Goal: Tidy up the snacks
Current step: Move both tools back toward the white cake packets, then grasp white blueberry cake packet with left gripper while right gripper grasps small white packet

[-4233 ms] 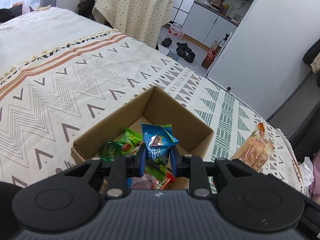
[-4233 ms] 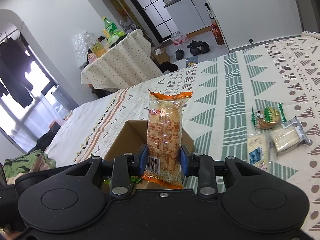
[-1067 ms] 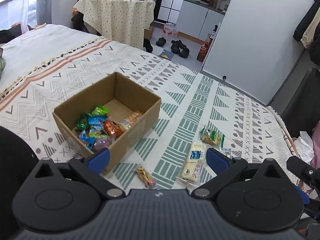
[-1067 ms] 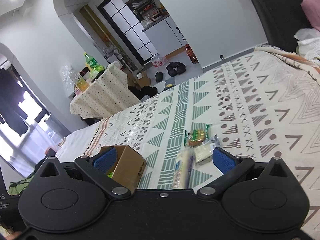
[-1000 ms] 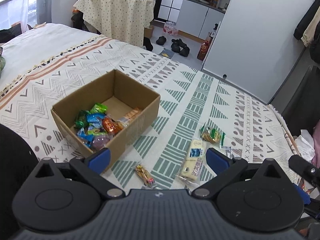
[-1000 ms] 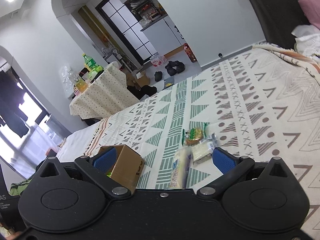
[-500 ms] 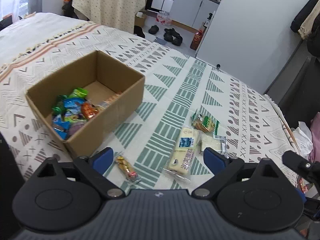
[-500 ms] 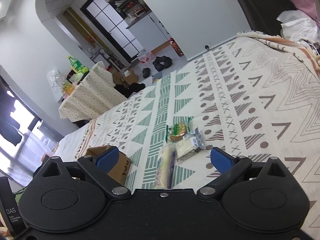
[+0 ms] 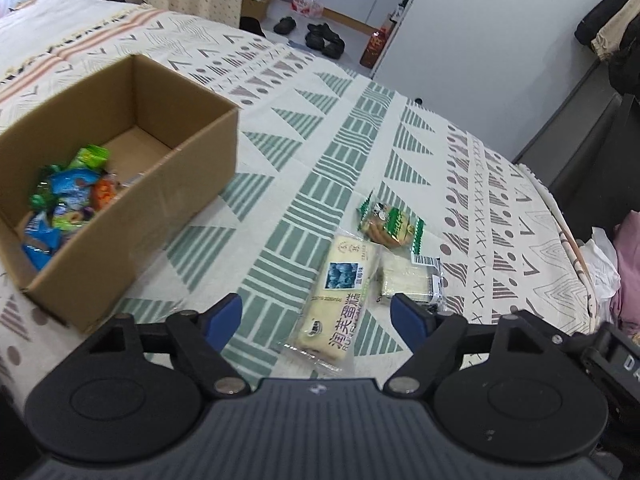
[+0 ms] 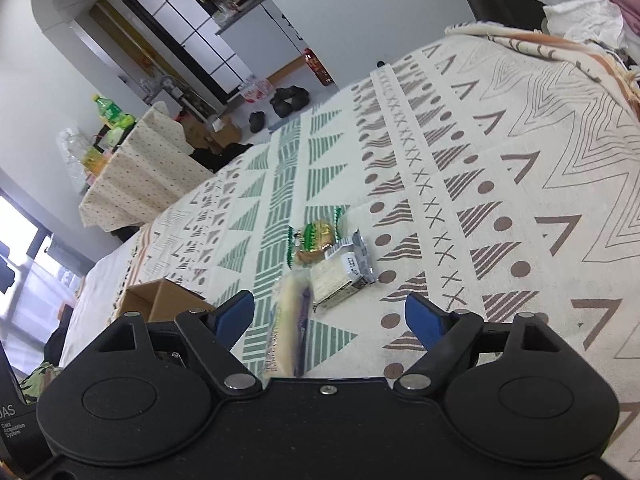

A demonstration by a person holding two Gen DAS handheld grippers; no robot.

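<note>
Both grippers are down over the loose snacks on the bedspread (image 9: 360,128), beside the cardboard box (image 9: 188,184). The left gripper (image 9: 318,318) straddles the long cake packet (image 9: 340,292), jaws spread, nothing pinched. The right gripper (image 10: 330,314) hangs over the small clear-wrapped cake (image 10: 340,276), the round biscuit (image 10: 314,240) just beyond; it grips nothing either. These look light, soft and crinkly: I'd take the long packet across its middle, gently, or it squashes. Compared with a second ago, both have dropped closer, their jaws have just been narrowing, and the small sweet near the box is out of view.
</note>
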